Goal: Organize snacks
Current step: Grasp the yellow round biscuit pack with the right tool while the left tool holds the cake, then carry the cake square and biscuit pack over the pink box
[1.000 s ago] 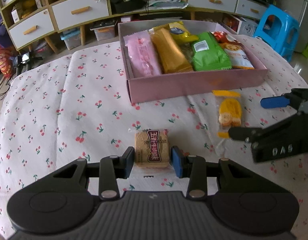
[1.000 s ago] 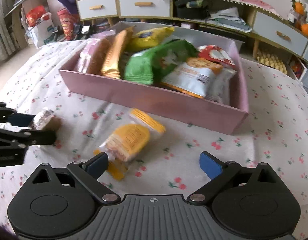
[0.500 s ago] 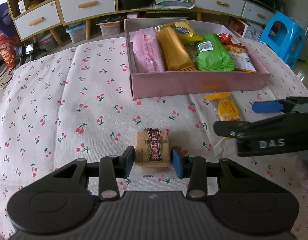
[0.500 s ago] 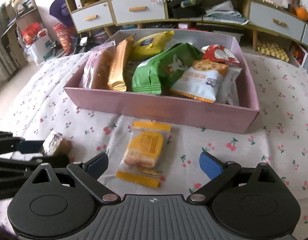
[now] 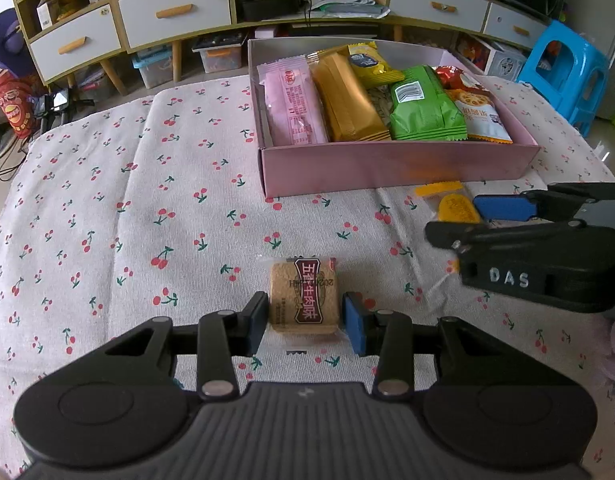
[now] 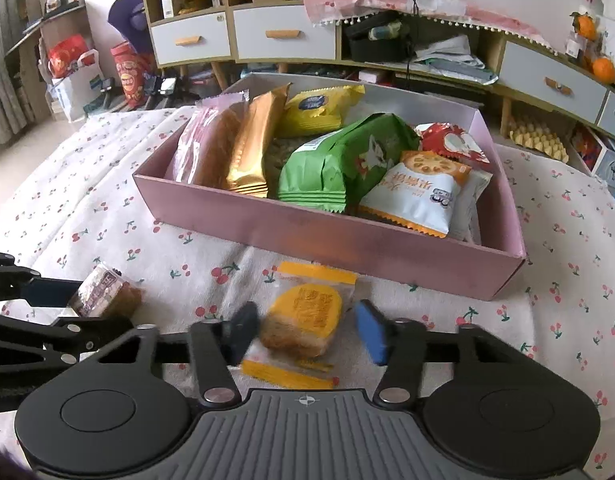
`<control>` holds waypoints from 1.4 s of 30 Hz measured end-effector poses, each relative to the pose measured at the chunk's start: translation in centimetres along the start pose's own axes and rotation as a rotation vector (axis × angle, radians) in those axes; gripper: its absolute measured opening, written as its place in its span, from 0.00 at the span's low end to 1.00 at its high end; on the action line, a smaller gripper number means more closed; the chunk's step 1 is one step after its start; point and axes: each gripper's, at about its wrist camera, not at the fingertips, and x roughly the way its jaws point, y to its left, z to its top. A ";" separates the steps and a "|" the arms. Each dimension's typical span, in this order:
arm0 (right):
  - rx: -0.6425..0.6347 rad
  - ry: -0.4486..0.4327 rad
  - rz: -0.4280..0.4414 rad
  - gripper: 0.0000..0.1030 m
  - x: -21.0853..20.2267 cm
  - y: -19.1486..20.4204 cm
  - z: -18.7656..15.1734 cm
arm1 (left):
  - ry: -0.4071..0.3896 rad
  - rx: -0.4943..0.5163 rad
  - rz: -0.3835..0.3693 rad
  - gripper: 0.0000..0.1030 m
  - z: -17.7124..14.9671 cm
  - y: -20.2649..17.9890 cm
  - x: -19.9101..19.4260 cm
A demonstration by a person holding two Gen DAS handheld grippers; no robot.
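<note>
A brown biscuit pack (image 5: 304,302) is clamped between the pads of the left gripper (image 5: 304,322), low over the cherry-print cloth (image 5: 107,208); the jaws are narrow and both pads are pressed to the pack's sides. In the right wrist view the same pack is seen at the far left, held in that gripper's fingers (image 6: 47,292).

The right gripper (image 6: 307,330) is set astride a yellow cake pack (image 6: 305,320) that is laid flat on the cloth just in front of the pink box (image 6: 347,240). Its jaws are closing, blurred by motion, with the pack between them; a gap is seen at the blue pad, so the pack is not yet pinched.

The box is filled with snacks: a pink pack (image 5: 293,108), a gold pack (image 5: 349,100), a yellow pack (image 5: 369,64), a green pack (image 5: 421,108), a red pack (image 6: 451,146) and a white pack (image 6: 421,196). The two grippers are kept near each other but apart
</note>
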 end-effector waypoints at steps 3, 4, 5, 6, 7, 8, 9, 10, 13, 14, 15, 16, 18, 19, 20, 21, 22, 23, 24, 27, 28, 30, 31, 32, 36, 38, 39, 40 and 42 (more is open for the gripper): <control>0.011 0.007 0.013 0.38 -0.1 -0.5 0.1 | 0.000 -0.002 0.004 0.36 0.0 -0.1 0.0; 0.015 0.011 0.019 0.36 -0.2 -0.7 0.2 | 0.001 -0.004 0.004 0.36 0.0 -0.1 0.0; 0.025 0.017 0.027 0.36 -0.3 -1.0 0.2 | 0.002 -0.006 0.005 0.36 0.0 -0.1 0.0; 0.036 0.022 0.034 0.35 -0.4 -1.2 0.3 | 0.002 -0.008 0.005 0.36 0.0 -0.1 0.0; 0.053 0.028 0.044 0.35 -0.6 -1.6 0.3 | 0.002 -0.011 0.005 0.36 0.1 -0.1 -0.1; 0.074 0.033 0.054 0.35 -0.7 -2.0 0.3 | 0.002 -0.015 0.005 0.36 0.1 -0.1 -0.1; 0.093 0.036 0.062 0.35 -0.8 -2.4 0.3 | 0.003 -0.019 0.004 0.36 0.2 -0.1 0.0; 0.110 0.039 0.071 0.35 -1.0 -2.7 0.4 | 0.003 -0.024 0.003 0.36 0.2 0.0 0.0; 0.172 0.048 0.103 0.35 -1.4 -4.0 0.4 | 0.005 -0.042 -0.004 0.36 0.3 0.1 -0.1; 0.194 0.052 0.114 0.35 -1.5 -4.4 0.4 | 0.005 -0.049 -0.010 0.35 0.3 0.1 -0.1; 0.220 0.060 0.131 0.35 -1.6 -4.8 0.5 | 0.005 -0.055 -0.017 0.35 0.3 0.2 -0.2; 0.240 0.067 0.146 0.35 -1.7 -5.2 0.5 | 0.005 -0.063 -0.027 0.35 0.3 0.2 -0.2; 0.279 0.084 0.172 0.35 -2.0 -5.8 0.5 | 0.006 -0.081 -0.046 0.35 0.4 0.1 -0.3; 0.294 0.091 0.181 0.35 -2.1 -6.0 0.5 | 0.008 -0.092 -0.057 0.35 0.5 0.1 -0.3; 0.310 0.097 0.190 0.35 -2.2 -6.2 0.5 | 0.009 -0.101 -0.065 0.35 0.5 0.1 -0.3; 0.332 0.104 0.202 0.35 -2.3 -6.4 0.5 | 0.009 -0.110 -0.076 0.35 0.6 0.0 -0.4; 0.349 0.109 0.211 0.35 -2.4 -6.7 0.5 | 0.007 -0.116 -0.083 0.35 0.6 0.0 -0.4; 0.369 0.113 0.221 0.35 -2.6 -6.9 0.5 | 0.003 -0.121 -0.091 0.35 0.7 -0.1 -0.6; 0.384 0.114 0.229 0.35 -2.7 -7.1 0.5 | -0.002 -0.122 -0.097 0.35 0.8 -0.3 -0.7; 0.406 0.103 0.240 0.35 -3.5 -7.5 0.8 | -0.027 -0.123 -0.108 0.34 1.1 -0.6 -1.2; 0.410 0.094 0.244 0.35 -3.7 -7.7 0.9 | -0.035 -0.124 -0.112 0.34 1.2 -0.7 -1.4; 0.428 0.075 0.250 0.35 -4.3 -8.1 1.2 | -0.050 -0.130 -0.122 0.32 1.4 -0.8 -1.6; 0.437 0.066 0.253 0.35 -4.6 -8.3 1.4 | -0.057 -0.135 -0.127 0.32 1.6 -0.8 -1.8; 0.447 0.056 0.256 0.35 -4.9 -8.5 1.5 | -0.070 -0.145 -0.131 0.32 1.7 -0.9 -2.0; 0.502 0.008 0.285 0.35 -5.8 -9.6 2.1 | -0.106 -0.178 -0.154 0.32 2.2 -0.9 -2.5; 0.522 -0.015 0.288 0.35 -6.1 -10.2 2.4 | -0.125 -0.202 -0.169 0.31 2.5 -0.9 -2.8; 0.532 -0.029 0.289 0.35 -6.2 -10.4 2.5 | -0.136 -0.217 -0.178 0.31 2.7 -0.8 -3.0; 0.542 -0.044 0.291 0.35 -6.4 -10.8 2.6 | -0.151 -0.231 -0.185 0.31 2.9 -0.8 -3.3; 0.564 -0.074 0.290 0.35 -6.5 -11.4 2.9 | -0.191 -0.250 -0.188 0.31 3.4 -0.8 -3.6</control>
